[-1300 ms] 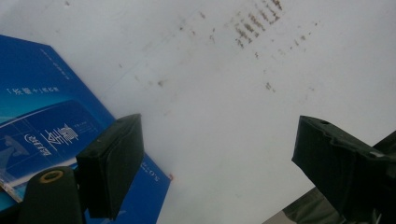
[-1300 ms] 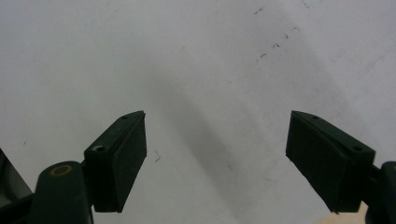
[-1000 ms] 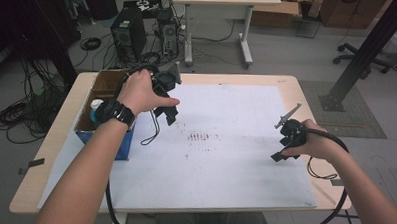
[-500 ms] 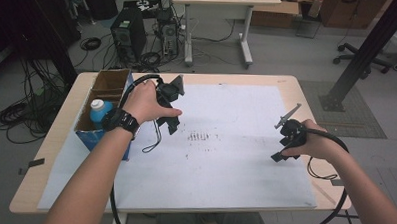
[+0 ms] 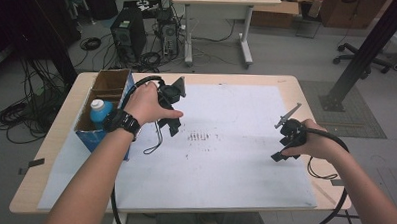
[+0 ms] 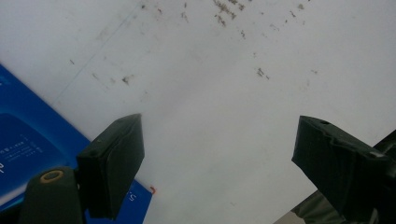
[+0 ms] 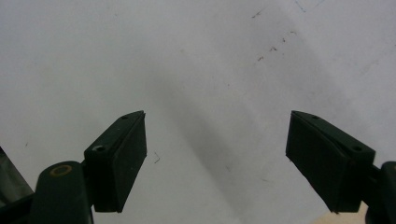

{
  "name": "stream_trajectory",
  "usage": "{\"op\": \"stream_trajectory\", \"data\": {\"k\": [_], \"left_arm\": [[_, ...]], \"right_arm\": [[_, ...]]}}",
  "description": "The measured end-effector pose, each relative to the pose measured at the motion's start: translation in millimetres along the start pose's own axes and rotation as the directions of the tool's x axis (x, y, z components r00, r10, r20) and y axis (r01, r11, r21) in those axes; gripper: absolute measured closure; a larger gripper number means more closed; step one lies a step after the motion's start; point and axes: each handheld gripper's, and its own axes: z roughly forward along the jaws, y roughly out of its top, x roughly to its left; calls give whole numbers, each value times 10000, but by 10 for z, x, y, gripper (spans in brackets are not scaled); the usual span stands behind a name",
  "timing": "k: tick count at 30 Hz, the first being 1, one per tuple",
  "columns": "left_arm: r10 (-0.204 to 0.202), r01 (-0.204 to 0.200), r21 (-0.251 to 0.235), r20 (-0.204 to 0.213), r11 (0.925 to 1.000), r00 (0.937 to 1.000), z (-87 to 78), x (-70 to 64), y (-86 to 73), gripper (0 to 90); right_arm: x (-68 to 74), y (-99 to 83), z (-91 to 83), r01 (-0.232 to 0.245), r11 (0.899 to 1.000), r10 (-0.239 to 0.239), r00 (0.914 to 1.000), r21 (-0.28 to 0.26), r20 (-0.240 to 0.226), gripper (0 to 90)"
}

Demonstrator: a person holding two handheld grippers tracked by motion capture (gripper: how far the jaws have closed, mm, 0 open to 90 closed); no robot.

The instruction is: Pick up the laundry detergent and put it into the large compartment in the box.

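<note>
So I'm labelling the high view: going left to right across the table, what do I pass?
Cardboard box with the blue-capped bottle → left gripper → dark smudges on the white sheet → right gripper.

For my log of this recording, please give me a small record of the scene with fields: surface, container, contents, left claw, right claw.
surface: wooden table covered by a stained white sheet
container: open cardboard box with blue sides, at the table's left edge
contents: bottle with blue cap, upright in the box
left claw: open, holding nothing, over the sheet beside the box
right claw: open, holding nothing, over the sheet
</note>
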Motion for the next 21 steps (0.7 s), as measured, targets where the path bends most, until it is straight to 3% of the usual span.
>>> {"op": "stream_trajectory", "data": {"k": [21], "left_arm": [[30, -32, 182, 130, 9998, 9999, 46, -14, -15, 167]], "right_arm": [[16, -6, 5, -8, 10000, 8, 10000, -12, -5, 207]]}}
